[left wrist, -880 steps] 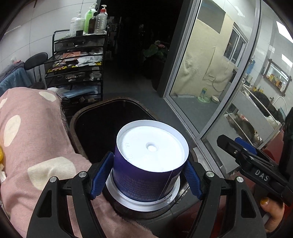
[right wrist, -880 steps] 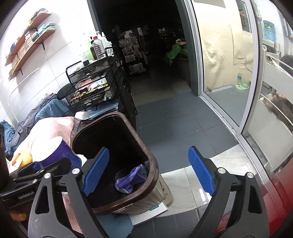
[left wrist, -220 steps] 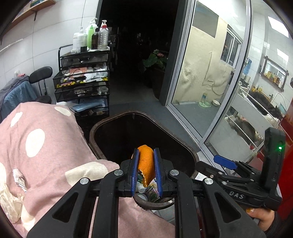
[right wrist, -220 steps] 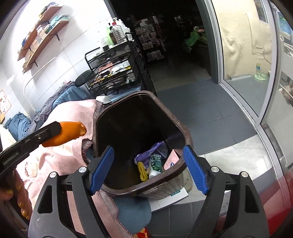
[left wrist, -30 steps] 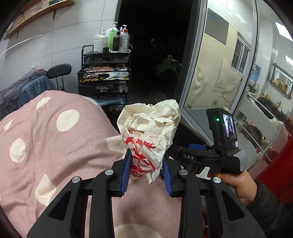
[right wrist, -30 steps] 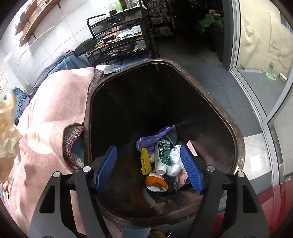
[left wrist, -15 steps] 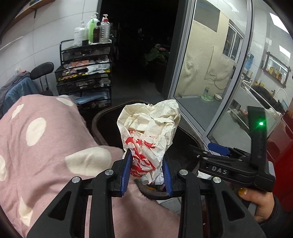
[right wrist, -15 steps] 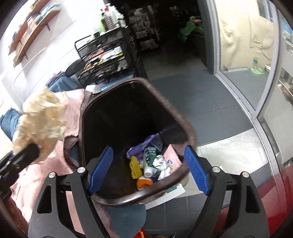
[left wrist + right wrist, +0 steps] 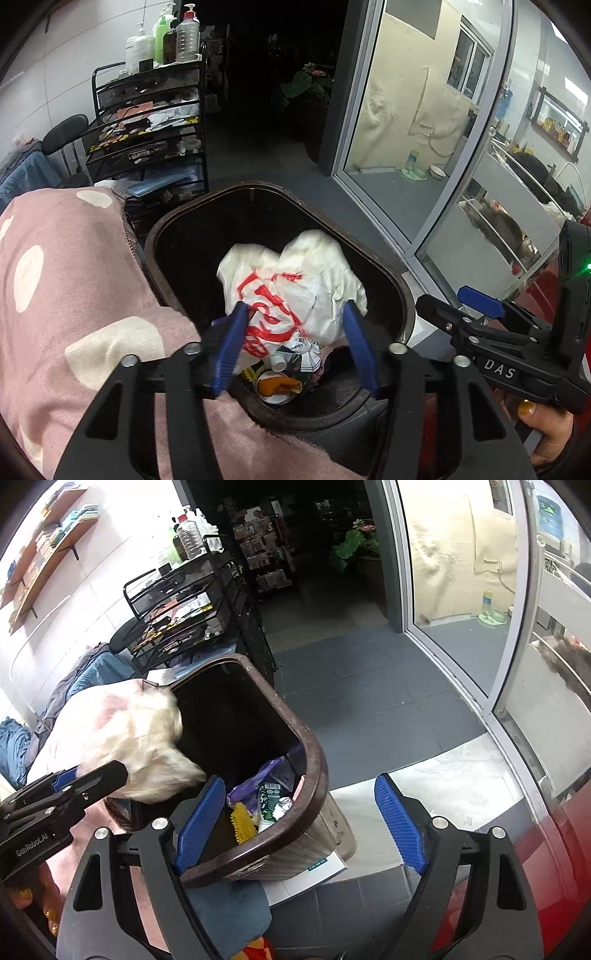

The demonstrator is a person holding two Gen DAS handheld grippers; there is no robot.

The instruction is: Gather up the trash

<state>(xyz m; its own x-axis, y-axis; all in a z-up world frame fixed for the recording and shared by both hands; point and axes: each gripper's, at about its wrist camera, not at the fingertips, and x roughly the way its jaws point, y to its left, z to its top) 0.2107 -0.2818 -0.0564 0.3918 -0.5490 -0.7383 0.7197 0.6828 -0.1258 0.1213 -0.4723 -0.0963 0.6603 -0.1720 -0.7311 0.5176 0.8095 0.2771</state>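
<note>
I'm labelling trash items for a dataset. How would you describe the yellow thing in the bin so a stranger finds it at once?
Start at the brown bin beside the pink polka-dot cloth. Among the trash at its bottom, beside the purple wrapper and a dark green packet, lies the yellow brush. It is the only bright yellow piece there, with rows of short bristles.

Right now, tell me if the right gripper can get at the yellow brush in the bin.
Probably yes: the right gripper is open and empty just above the bin rim, and the yellow brush lies uncovered below it.
</note>
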